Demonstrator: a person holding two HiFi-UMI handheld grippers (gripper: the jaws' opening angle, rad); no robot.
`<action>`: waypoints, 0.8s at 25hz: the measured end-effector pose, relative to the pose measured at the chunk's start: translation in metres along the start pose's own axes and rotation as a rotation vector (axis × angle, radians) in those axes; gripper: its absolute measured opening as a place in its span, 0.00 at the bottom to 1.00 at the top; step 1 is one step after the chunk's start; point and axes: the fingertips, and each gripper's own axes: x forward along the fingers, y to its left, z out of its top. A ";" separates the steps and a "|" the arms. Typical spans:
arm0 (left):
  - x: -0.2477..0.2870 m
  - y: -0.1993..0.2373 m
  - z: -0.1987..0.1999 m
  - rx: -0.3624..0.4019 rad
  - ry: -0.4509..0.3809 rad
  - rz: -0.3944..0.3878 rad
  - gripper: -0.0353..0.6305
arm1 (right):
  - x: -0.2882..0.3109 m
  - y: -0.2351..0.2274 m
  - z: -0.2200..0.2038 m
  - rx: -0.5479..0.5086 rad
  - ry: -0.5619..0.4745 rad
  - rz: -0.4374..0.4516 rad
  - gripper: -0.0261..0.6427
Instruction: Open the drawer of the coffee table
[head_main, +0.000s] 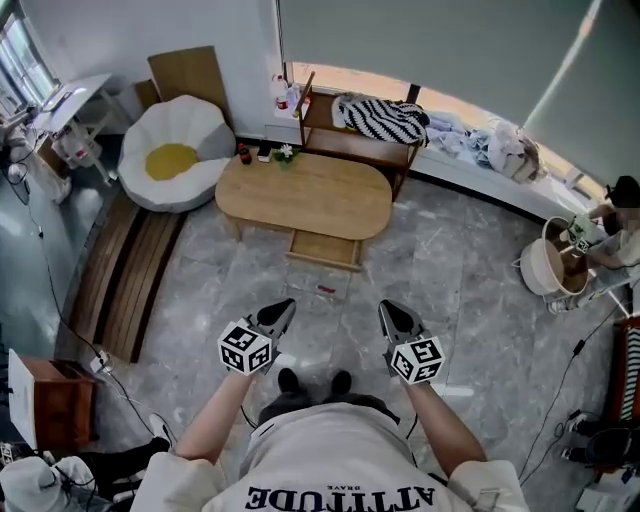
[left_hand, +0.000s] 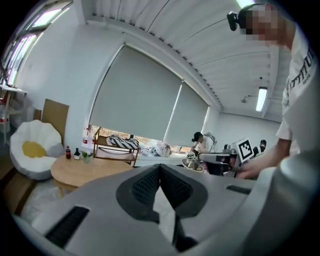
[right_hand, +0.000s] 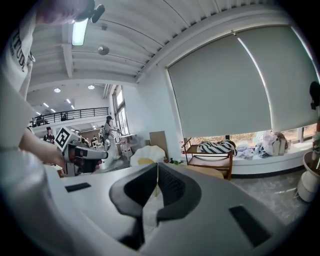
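The oval wooden coffee table (head_main: 305, 195) stands on the grey floor ahead of me. On its near side a wooden drawer (head_main: 324, 248) juts out from under the top. Both grippers hang well short of it, above the floor near my feet. The left gripper (head_main: 285, 306) is shut with nothing in it, and its pads meet at the tip (left_hand: 160, 167). To its right the right gripper (head_main: 388, 308) is also shut and empty (right_hand: 156, 167). The left gripper view shows the table (left_hand: 82, 170) at lower left. It lies just past the jaws in the right gripper view (right_hand: 212, 172).
A white and yellow cushion seat (head_main: 175, 150) sits left of the table, with a wooden rack holding striped cloth (head_main: 378, 122) behind it. Small bottles (head_main: 243, 153) stand on the table's far left corner. A person (head_main: 612, 212) and a basket (head_main: 553, 264) are at the right. Wooden slats (head_main: 128, 285) lie at left.
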 end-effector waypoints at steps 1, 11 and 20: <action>-0.005 0.001 0.005 0.017 -0.008 0.003 0.08 | -0.002 0.002 0.003 -0.001 -0.009 -0.011 0.07; -0.016 0.008 0.047 0.156 -0.083 0.025 0.08 | -0.005 0.016 0.026 -0.068 -0.041 -0.079 0.07; -0.017 0.009 0.058 0.222 -0.078 0.032 0.08 | -0.005 0.019 0.039 -0.112 -0.055 -0.097 0.07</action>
